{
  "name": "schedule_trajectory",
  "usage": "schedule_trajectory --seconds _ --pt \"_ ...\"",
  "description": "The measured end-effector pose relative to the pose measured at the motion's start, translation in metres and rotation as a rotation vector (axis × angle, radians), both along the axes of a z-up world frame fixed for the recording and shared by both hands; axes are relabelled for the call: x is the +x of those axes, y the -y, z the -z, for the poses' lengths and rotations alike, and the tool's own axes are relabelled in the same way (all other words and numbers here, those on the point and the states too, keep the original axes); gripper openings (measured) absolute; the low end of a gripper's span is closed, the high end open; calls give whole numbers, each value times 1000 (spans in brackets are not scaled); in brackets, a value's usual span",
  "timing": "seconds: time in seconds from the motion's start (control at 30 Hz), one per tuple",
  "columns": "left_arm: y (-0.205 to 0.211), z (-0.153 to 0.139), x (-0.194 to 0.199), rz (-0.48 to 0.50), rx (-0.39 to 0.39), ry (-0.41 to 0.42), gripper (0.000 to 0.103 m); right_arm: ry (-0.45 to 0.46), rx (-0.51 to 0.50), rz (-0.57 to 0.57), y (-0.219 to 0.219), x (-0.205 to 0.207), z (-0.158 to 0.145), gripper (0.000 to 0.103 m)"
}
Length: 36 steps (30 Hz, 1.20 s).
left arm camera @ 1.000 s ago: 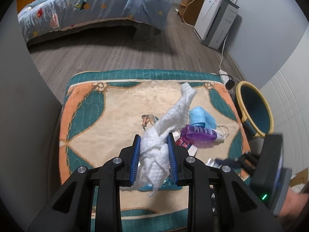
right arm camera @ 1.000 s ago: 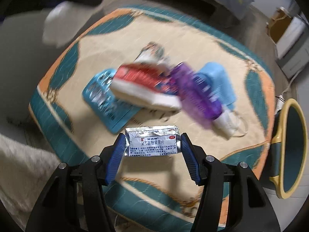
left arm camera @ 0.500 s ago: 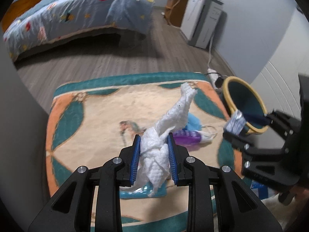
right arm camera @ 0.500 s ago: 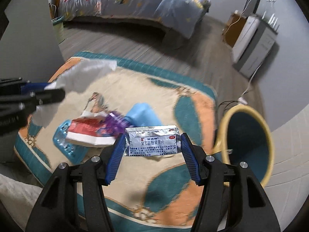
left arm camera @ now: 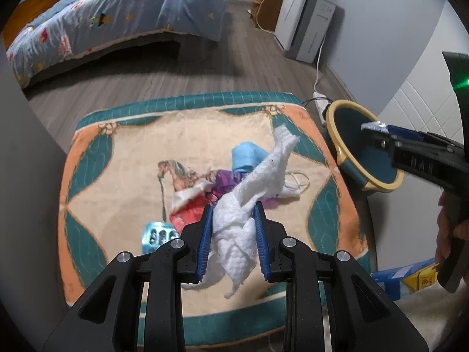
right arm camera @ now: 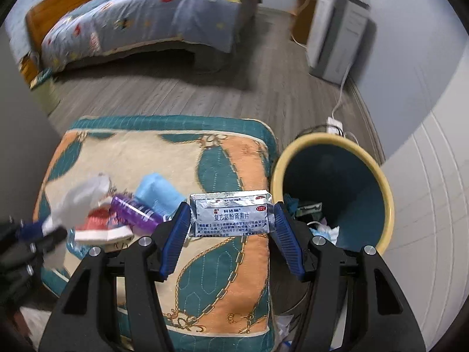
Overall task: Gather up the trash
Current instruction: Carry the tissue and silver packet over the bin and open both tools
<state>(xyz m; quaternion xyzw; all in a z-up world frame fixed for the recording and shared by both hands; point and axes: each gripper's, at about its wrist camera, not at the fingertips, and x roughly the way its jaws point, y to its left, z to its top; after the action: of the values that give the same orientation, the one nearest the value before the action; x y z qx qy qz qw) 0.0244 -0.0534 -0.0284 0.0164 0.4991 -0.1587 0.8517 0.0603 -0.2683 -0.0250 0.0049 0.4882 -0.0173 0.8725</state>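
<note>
My left gripper (left arm camera: 233, 214) is shut on a crumpled white tissue (left arm camera: 249, 193) held above the patterned cushion (left arm camera: 117, 176). My right gripper (right arm camera: 230, 215) is shut on a silver foil medicine sachet (right arm camera: 231, 214), hanging over the cushion's right edge beside the trash bin (right arm camera: 360, 158), a teal bin with a yellow rim. In the left wrist view the right gripper (left arm camera: 378, 129) holds the sachet's tip over the bin's (left arm camera: 346, 158) mouth. Left on the cushion are a purple bottle (right arm camera: 134, 208), a blue face mask (right arm camera: 158, 190), a red-and-white packet (right arm camera: 102, 228) and a blue blister pack (left arm camera: 155, 233).
The bin holds several discarded scraps (right arm camera: 319, 226). A bed (left arm camera: 117, 20) stands beyond on the wood floor, with a white appliance (left arm camera: 307, 20) and a power strip (left arm camera: 319, 99) by the right wall. A blue and yellow box (left arm camera: 410, 275) lies low on the right.
My right gripper rose from the cushion with the sachet and swung right to the bin. My left gripper drifted across the cushion with the tissue still in its grip.
</note>
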Motion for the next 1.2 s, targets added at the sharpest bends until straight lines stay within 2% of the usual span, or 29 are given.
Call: schedule_trajectory --seconds 0.23,0.4,0.5,0.67,0.9,1.0,1.2 --pt "37 -7 -2 47 -13 3 29 15 12 16 17 6 -5 58" --pt "70 -9 9 75 -49 -13 29 9 77 74 44 12 -2 58" --pt "93 -8 19 93 -62 -23 29 9 140 141 69 13 -1 58" --pt "131 -5 38 137 -62 -23 29 27 183 253 110 16 1 58" --pt "186 4 58 220 -51 -46 29 -16 256 380 171 20 26 58" --pt "205 9 66 248 -53 -63 29 -35 329 453 195 13 38 58" --pt "237 13 81 310 -24 -60 29 -30 348 514 216 8 42 59"
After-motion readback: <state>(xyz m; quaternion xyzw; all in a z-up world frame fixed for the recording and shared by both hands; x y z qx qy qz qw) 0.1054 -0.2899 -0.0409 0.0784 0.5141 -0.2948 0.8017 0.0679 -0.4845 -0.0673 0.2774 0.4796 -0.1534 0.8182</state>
